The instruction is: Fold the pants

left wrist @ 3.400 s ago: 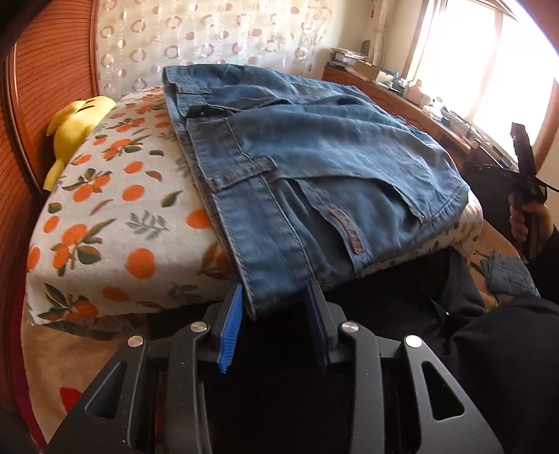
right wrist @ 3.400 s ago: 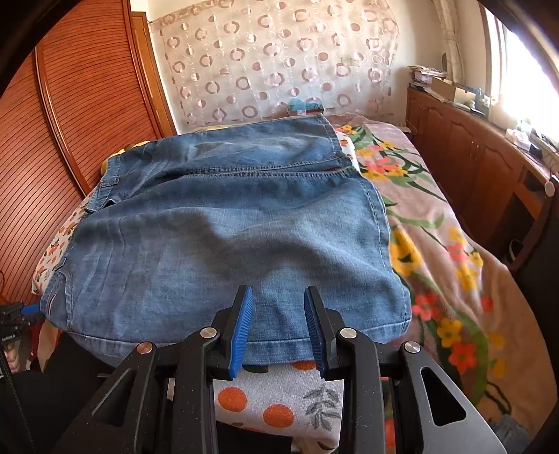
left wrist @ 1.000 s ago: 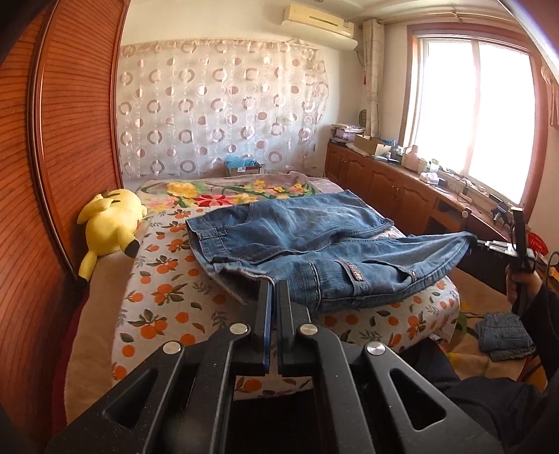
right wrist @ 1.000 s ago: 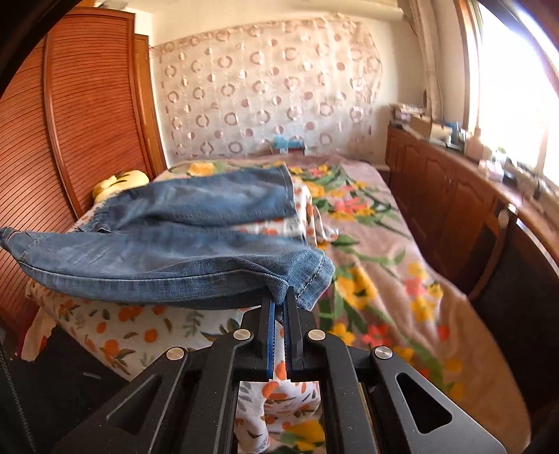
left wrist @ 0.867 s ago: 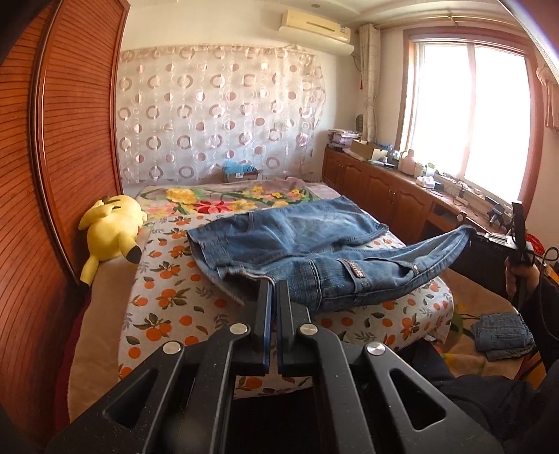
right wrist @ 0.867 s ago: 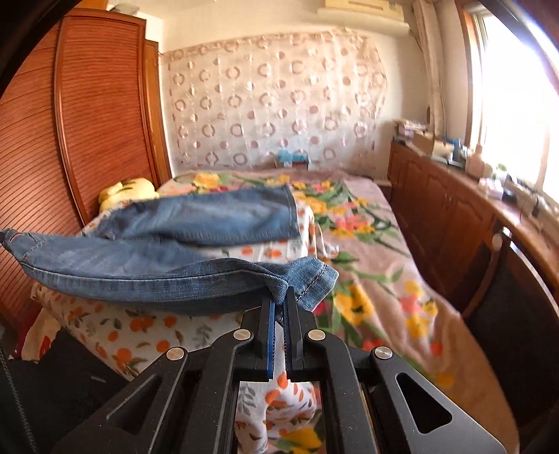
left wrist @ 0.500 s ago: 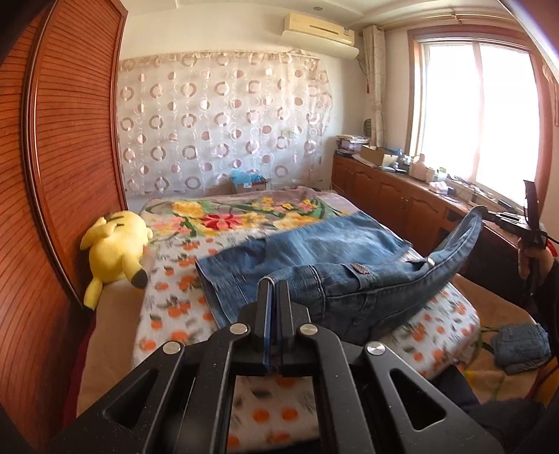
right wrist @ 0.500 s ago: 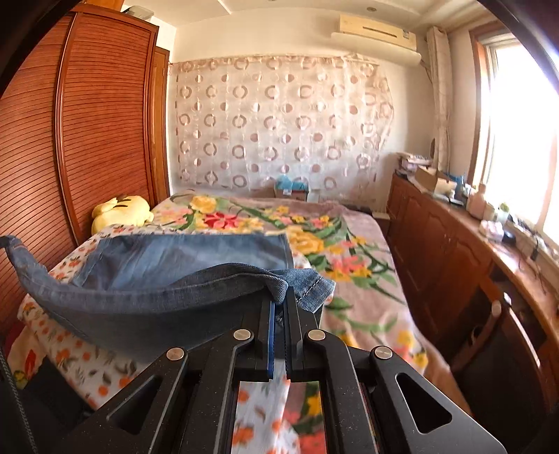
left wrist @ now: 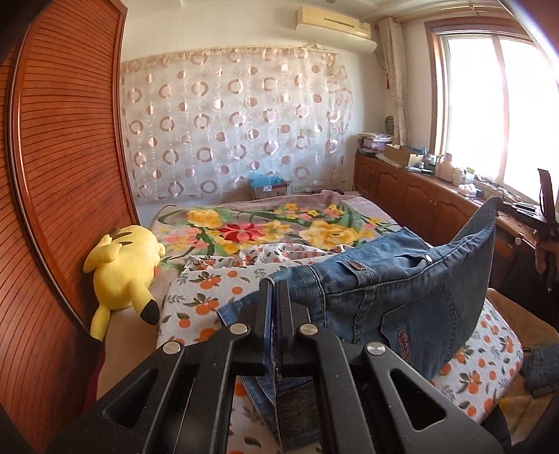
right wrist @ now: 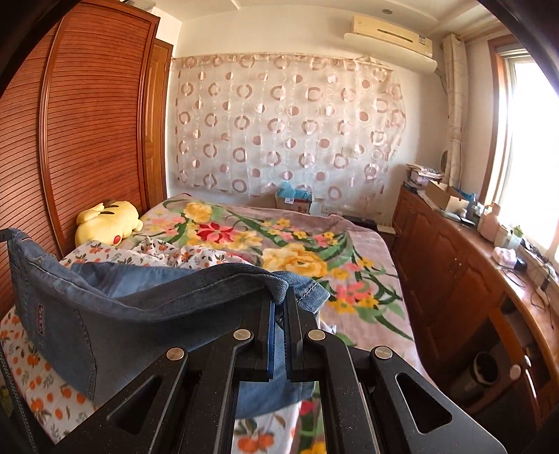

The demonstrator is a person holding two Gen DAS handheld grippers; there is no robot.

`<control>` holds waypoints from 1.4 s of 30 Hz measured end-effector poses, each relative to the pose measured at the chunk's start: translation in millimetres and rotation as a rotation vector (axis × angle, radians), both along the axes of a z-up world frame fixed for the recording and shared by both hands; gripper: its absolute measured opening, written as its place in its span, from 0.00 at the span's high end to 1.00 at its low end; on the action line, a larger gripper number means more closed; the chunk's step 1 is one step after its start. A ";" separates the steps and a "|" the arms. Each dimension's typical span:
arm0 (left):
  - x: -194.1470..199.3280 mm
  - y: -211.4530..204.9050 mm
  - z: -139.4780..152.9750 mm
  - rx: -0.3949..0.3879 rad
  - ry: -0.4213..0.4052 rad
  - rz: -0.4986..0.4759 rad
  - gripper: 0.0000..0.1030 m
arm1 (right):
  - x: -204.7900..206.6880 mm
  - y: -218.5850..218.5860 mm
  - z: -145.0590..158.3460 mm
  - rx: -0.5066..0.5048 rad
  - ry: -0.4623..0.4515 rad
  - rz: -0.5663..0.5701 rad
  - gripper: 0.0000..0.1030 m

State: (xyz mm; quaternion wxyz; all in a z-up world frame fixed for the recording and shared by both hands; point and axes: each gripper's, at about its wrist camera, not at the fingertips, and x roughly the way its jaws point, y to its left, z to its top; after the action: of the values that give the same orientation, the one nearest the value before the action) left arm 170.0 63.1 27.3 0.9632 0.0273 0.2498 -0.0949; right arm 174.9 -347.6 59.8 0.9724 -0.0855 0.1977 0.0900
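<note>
Pants (left wrist: 401, 290), blue denim, hung stretched between both grippers above the near end of the bed (right wrist: 367, 286), lower folds sagging onto the orange-print sheet (left wrist: 195, 304). Largest first: wooden slatted wardrobe (left wrist: 59, 181) filled the left side of both views; circle-pattern curtain (right wrist: 286, 129) covered the far wall w/ an AC unit (right wrist: 387, 33) above it; bright window (left wrist: 499, 104) at right over a long wooden cabinet (right wrist: 450, 265) cluttered w/ small items. Bed carried a floral blanket (right wrist: 279, 237) at the far end, orange-print sheet nearer. Pants' waistband edge ran up toward the right in left wrist view, showing a belt loop, a metal rivet and a small reddish label (left wrist: 405, 340). Yellow plush toy (left wrist: 122, 269) lay at the bed's left edge against the wardrobe. Another small denim piece (left wrist: 541, 366) sat low at right, off the bed. Left gripper (left wrist: 274, 297) was clamped tight on one denim corner, cloth pinched between the blue pads. Right gripper (right wrist: 278, 307) likewise closed on the opposite hem corner, fabric bunched over its tips. Person's hand (left wrist: 543, 251) w/ the other tool showed at far right in left wrist view.
</note>
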 end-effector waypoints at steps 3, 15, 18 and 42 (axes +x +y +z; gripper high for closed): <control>15.7 3.1 2.6 0.013 0.003 0.008 0.98 | 7.7 6.4 4.9 -0.015 -0.005 0.007 0.97; 97.8 36.1 -36.1 -0.019 0.083 0.063 0.98 | 93.6 26.1 -12.1 -0.094 0.075 0.019 0.97; 119.6 38.7 -50.8 -0.016 0.109 0.071 0.98 | 118.4 33.0 -27.1 -0.117 0.124 0.018 0.97; 164.3 50.4 -91.5 -0.042 0.209 0.100 0.80 | 210.5 55.1 -30.4 -0.061 0.247 0.000 0.62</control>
State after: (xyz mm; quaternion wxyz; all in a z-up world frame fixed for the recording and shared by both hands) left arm 334.4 113.5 -64.2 0.9358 -0.0153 0.3480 -0.0545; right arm 385.3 -292.5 29.3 0.9376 -0.1033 0.3183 0.0940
